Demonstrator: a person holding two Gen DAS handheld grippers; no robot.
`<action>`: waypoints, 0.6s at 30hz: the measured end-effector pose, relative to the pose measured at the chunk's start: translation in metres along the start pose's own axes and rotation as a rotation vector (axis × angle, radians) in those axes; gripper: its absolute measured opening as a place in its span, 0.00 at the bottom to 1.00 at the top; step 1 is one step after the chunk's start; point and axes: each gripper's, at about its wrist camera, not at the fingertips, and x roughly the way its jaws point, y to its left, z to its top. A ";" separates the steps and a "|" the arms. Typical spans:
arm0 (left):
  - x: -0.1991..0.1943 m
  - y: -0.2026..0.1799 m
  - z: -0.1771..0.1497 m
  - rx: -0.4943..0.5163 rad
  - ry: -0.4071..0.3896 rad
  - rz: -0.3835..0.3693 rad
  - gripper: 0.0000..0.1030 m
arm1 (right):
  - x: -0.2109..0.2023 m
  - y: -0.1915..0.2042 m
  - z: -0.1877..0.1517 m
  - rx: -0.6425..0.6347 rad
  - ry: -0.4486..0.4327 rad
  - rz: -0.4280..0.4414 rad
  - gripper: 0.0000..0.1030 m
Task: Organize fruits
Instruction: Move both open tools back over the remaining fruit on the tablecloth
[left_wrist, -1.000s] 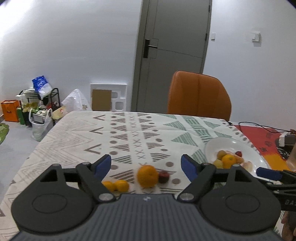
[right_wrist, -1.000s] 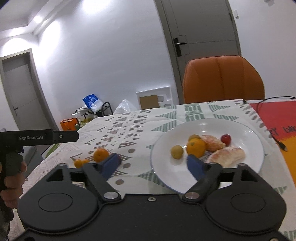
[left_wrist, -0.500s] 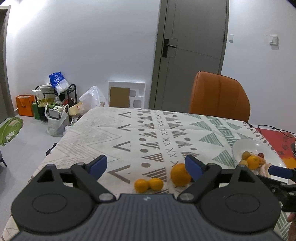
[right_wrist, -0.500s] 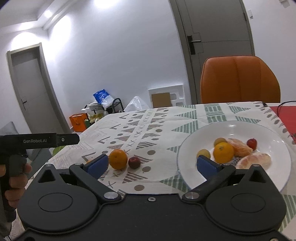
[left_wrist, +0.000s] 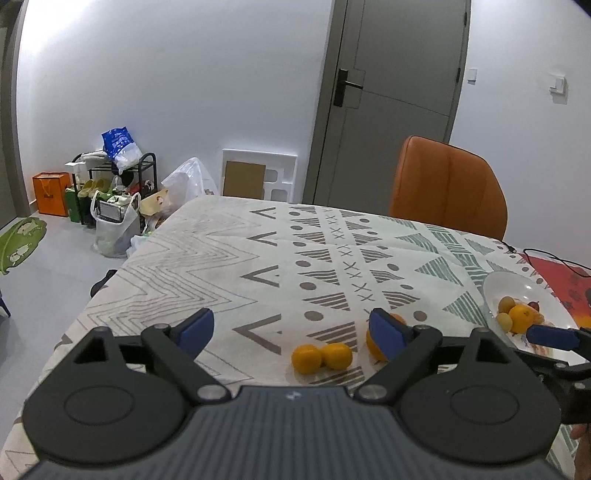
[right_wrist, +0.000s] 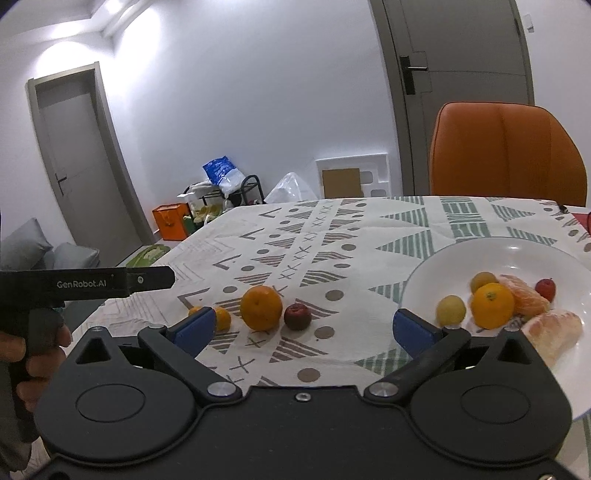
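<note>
Ahead of the right gripper (right_wrist: 303, 328), a large round orange (right_wrist: 261, 307) lies on the patterned tablecloth (right_wrist: 354, 236), with a white ceramic plate (right_wrist: 436, 269) of fruit to its right.

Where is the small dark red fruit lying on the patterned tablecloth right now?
In the right wrist view, the small dark red fruit lies on the patterned tablecloth, just right of the large orange, left of the white plate.

Bare tablecloth (right_wrist: 369, 229) lies open between the loose orange (right_wrist: 261, 307) and the plate (right_wrist: 417, 280).
</note>
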 end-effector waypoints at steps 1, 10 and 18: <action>0.002 0.000 0.000 -0.005 0.003 0.000 0.87 | 0.002 0.001 0.000 -0.002 0.003 0.001 1.00; 0.017 0.006 -0.006 -0.027 0.034 -0.019 0.83 | 0.014 0.003 0.002 -0.014 0.028 0.007 1.00; 0.039 0.007 -0.015 -0.052 0.089 -0.043 0.63 | 0.020 -0.002 0.003 -0.014 0.046 -0.001 1.00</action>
